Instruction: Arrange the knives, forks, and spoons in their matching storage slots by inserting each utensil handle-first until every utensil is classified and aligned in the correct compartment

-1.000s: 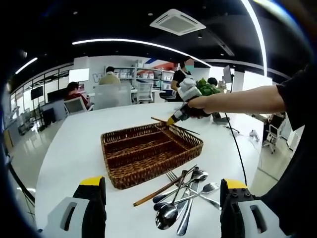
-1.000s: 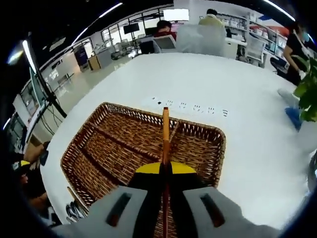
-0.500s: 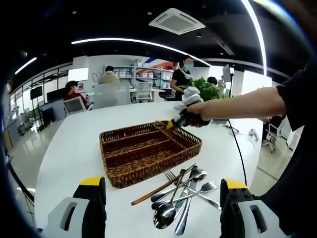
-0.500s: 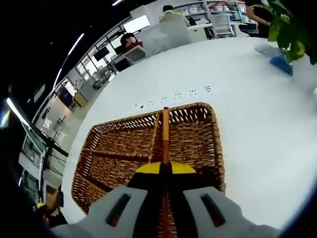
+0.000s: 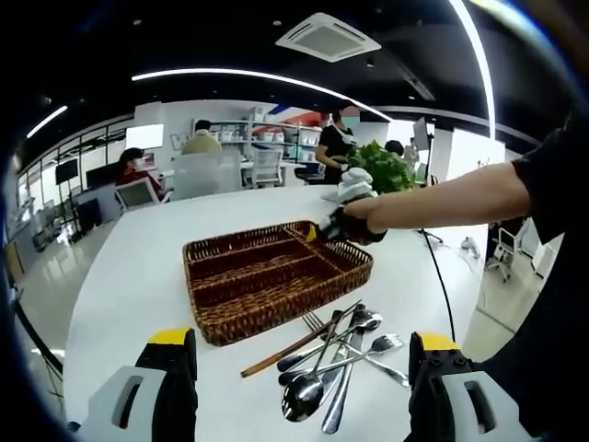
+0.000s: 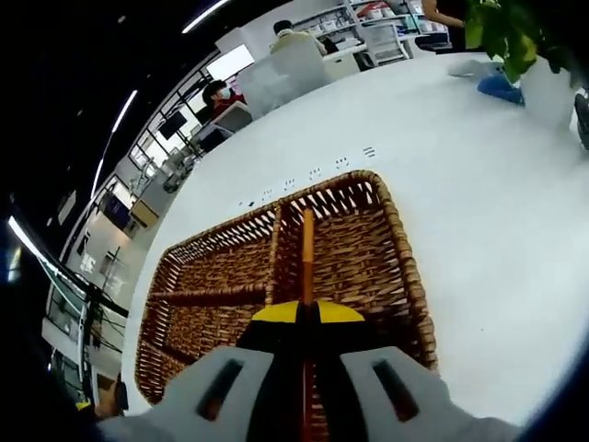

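A brown wicker basket with long compartments sits mid-table. In front of it lies a pile of metal spoons and forks with one brown-handled utensil. My left gripper stands open near the table's front edge, short of the pile. A person's hand holds my right gripper over the basket's right end. In the right gripper view the right gripper is shut on a thin orange-brown handle, which points forward low over the right-hand compartment of the basket, beside a divider.
A potted green plant stands behind the basket, with a blue object at its foot. A black cable trails over the table's right edge. People sit at desks beyond the white table.
The right gripper has carried the brown handle lower and further over the basket's right compartment. The left gripper has stayed in place.
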A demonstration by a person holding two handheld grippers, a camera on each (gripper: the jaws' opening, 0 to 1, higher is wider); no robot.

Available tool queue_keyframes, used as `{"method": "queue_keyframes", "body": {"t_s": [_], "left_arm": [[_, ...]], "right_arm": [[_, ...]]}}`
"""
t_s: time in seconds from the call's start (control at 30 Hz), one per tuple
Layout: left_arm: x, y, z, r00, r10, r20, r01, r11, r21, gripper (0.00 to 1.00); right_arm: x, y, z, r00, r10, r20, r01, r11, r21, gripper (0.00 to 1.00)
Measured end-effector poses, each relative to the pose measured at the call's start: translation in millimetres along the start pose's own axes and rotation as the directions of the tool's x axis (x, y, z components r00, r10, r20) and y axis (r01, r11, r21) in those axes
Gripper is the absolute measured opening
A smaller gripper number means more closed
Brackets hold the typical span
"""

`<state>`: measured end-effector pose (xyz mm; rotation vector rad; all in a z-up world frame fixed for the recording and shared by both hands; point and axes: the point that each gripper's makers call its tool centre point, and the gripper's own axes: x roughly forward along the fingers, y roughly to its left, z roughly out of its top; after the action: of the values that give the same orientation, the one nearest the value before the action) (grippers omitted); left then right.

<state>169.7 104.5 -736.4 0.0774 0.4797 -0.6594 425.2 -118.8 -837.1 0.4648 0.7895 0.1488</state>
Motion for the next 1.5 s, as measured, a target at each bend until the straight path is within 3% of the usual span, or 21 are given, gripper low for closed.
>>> {"method": "queue_keyframes", "body": {"t_s": [0.4,0.63,0.8,1.07,1.3,1.43,1.5], "left_arm": [[0.5,1.7,0.3,1.000,0.000,-0.003,0.000,1.000,0.000,1.00],[1.8,1.4,-2.5,1.000,-0.001,-0.013,0.001,1.000,-0.001,1.00],[2.2,0.1,-4.5,1.000,-0.003,-0.018,0.003,1.000,-0.001,1.00],[1.5,-0.4,-4.0,1.000,-0.002,-0.017,0.002,1.000,0.001,1.00],[5.1,-2.8,-2.7,1.000,-0.019,-0.018,0.019,1.000,0.011,1.00],[7.0,-4.1,-0.7,0.999,-0.025,-0.020,0.026,0.999,0.022,1.00],[7.8,-4.7,0.4,0.999,-0.028,-0.017,0.028,0.999,0.024,1.00]], "right_arm": [[9.9,-0.3,-9.7,1.000,0.010,-0.016,-0.010,1.000,0.022,0.03],[15.0,-7.0,-13.5,0.999,-0.010,-0.037,0.009,1.000,-0.026,0.03],[15.6,-5.5,-18.8,0.999,-0.005,-0.046,0.005,1.000,0.006,0.04],[14.0,-6.6,-13.9,0.999,-0.022,-0.039,0.020,0.998,-0.066,0.06],[-2.0,-5.1,-4.2,1.000,0.002,-0.007,-0.003,0.993,-0.116,0.13],[-15.6,7.1,-0.6,0.998,0.064,0.010,-0.063,0.991,-0.115,0.18],[-21.3,13.1,1.2,0.996,0.085,0.014,-0.082,0.983,-0.167,0.22]]}}
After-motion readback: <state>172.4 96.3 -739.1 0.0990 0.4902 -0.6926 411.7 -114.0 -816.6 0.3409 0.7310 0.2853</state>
